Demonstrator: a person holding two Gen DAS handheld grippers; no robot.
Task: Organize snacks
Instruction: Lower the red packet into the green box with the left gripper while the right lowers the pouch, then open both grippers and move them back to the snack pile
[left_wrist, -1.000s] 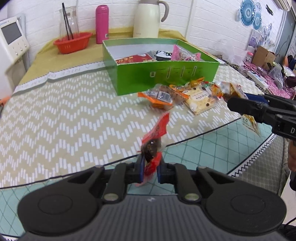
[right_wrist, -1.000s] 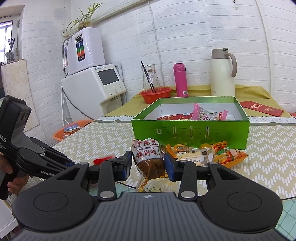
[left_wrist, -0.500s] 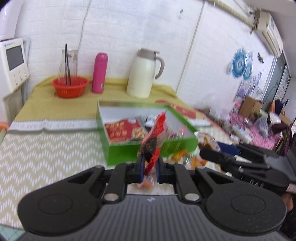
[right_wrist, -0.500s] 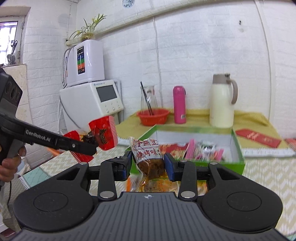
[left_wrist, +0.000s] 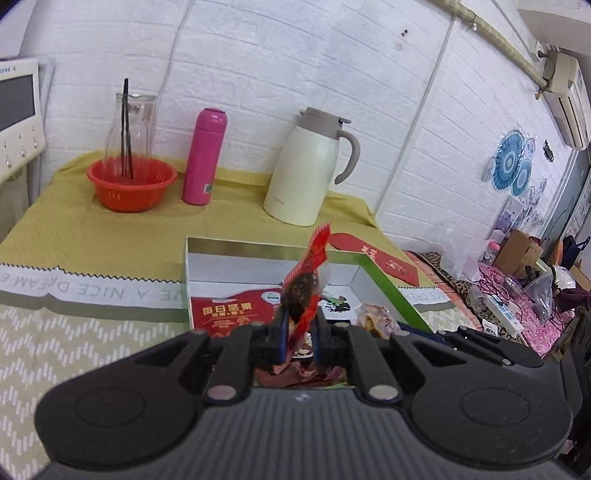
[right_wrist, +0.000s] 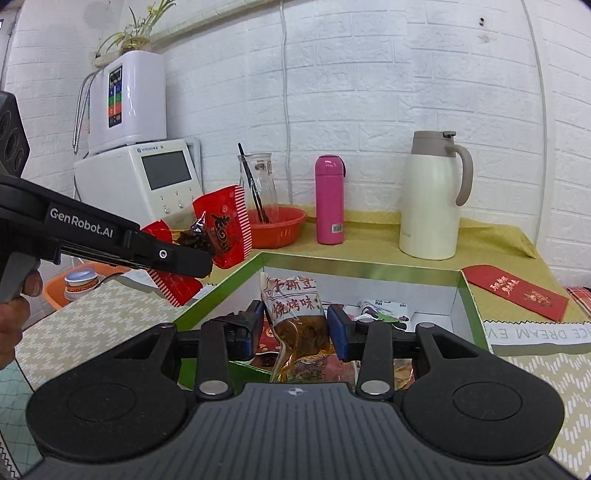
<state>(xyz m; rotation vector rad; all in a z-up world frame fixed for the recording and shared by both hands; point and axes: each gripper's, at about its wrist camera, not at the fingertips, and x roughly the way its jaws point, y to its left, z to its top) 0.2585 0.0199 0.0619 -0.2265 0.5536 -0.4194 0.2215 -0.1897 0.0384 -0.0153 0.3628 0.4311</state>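
Note:
My left gripper (left_wrist: 298, 332) is shut on a red snack packet (left_wrist: 308, 280) with a dark filling and holds it above the near edge of the open green box (left_wrist: 384, 284). The same gripper (right_wrist: 199, 258) and red packet (right_wrist: 225, 229) show in the right wrist view, left of the box's (right_wrist: 467, 295) left wall. My right gripper (right_wrist: 295, 326) is shut on a clear packet of brown snack (right_wrist: 295, 314) with red lettering and holds it over the box's front part. Several snack packets (left_wrist: 229, 310) lie in the box.
A red basket with a glass jug (left_wrist: 131, 181), a pink flask (left_wrist: 205, 157) and a cream thermos jug (left_wrist: 306, 170) stand at the back on a yellow cloth. A red envelope (right_wrist: 515, 291) lies right of the box. A white appliance (right_wrist: 147, 177) stands at the left.
Both grippers have moved forward with their packets, from in front of the box to its near edge. The box now fills the lower middle of both views.

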